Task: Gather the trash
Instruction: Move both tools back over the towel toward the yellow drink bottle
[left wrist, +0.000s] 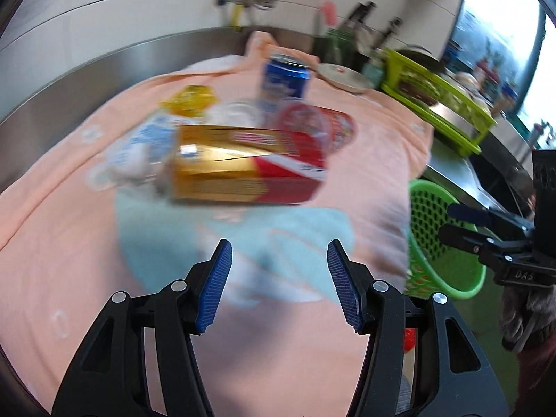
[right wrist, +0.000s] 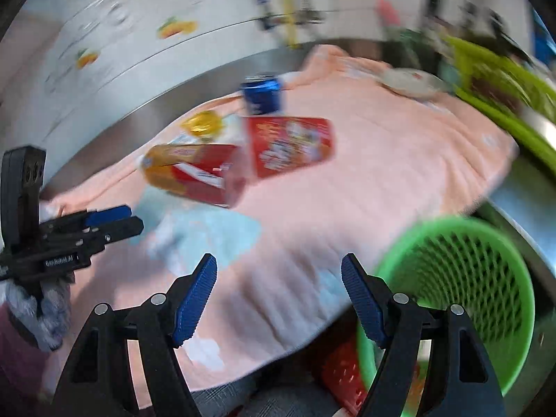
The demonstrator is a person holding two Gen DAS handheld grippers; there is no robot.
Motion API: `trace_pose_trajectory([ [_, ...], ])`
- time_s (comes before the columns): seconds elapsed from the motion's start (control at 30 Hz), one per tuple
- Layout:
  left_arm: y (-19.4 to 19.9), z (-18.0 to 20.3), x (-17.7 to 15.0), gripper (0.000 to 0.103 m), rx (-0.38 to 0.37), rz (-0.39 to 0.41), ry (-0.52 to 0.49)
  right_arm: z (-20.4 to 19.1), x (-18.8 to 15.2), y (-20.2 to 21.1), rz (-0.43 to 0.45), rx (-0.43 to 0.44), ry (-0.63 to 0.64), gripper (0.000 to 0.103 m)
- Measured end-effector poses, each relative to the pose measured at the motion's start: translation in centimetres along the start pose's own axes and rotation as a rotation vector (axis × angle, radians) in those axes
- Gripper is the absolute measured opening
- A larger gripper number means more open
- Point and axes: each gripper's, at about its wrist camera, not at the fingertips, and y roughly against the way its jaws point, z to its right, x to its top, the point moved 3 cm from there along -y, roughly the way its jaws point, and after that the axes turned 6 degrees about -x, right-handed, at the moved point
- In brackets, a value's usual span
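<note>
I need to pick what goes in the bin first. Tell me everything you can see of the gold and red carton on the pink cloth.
The gold and red carton is a long rectangular box, seemingly glossy cardboard, gold toward one end and red toward the other, with blurred, unreadable print. It lies flat on its side on the pink cloth, amid other litter: a red cup lies on its side close behind, a crumpled clear wrapper at its gold end. Neither gripper touches it.

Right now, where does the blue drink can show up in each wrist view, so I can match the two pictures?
Left wrist view: the blue can stands upper centre, behind the gold-and-red box.
Right wrist view: the blue can stands upper centre-left, behind the red cup.
Shared landmark: the green mesh basket, at the right edge in the left view and lower right in the right view.
</note>
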Motion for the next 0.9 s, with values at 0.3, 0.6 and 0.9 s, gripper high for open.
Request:
trace_pose_trajectory([
  [0.3,2.5,-5.2,-1.0,0.057,0.065,0.03,0.09,-7.3,5.6,-3.4,-0.02,0.089,0.407,0.072],
  [0.6,3.4,-8.9,-1.6,0.057,0.102,0.035,0.134,-13.7,9.8,-8.5,-0.111,0.112,0.79,0.072],
  [0.9,3.5,-12.1,-2.1,0.057,0.126,0.031,0.194,-17.2,9.5,-13.9,-0.239,0.097,1.035,0.076],
])
